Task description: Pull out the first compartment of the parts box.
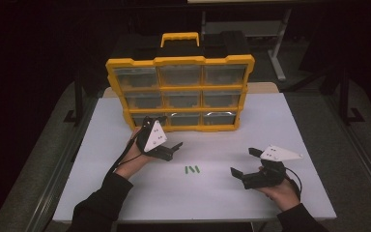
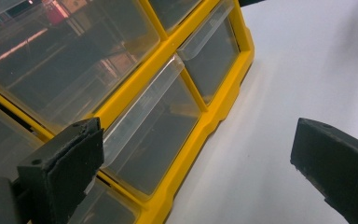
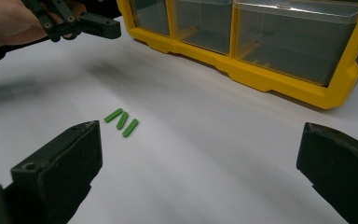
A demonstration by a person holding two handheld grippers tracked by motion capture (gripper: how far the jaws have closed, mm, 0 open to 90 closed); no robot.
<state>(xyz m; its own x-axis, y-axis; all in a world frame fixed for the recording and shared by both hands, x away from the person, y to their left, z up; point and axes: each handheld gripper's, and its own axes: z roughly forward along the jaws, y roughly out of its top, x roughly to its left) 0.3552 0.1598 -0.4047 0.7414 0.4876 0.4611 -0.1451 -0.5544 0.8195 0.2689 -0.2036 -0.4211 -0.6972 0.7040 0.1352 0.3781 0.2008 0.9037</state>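
Observation:
Three small green sticks (image 1: 192,169) lie side by side on the white table (image 1: 280,125), between my two grippers. My left gripper (image 1: 163,133) is open, with one jaw close to the bottom-left drawer of the yellow organizer case (image 1: 181,60) and nothing between its jaws. In the left gripper view the open left gripper (image 2: 196,135) faces the case's clear drawers (image 2: 154,135) at an angle. My right gripper (image 1: 245,162) is open and empty at the table's right. Its own view has the right gripper (image 3: 200,137) pointing toward the green sticks (image 3: 121,122), which lie ahead and left.
The organizer case (image 3: 261,77) stands upright at the back middle of the table, with a yellow handle (image 1: 179,37) on top and rows of clear drawers. The left gripper (image 3: 74,18) and hand appear far off in the right gripper view. A dark floor surrounds the table.

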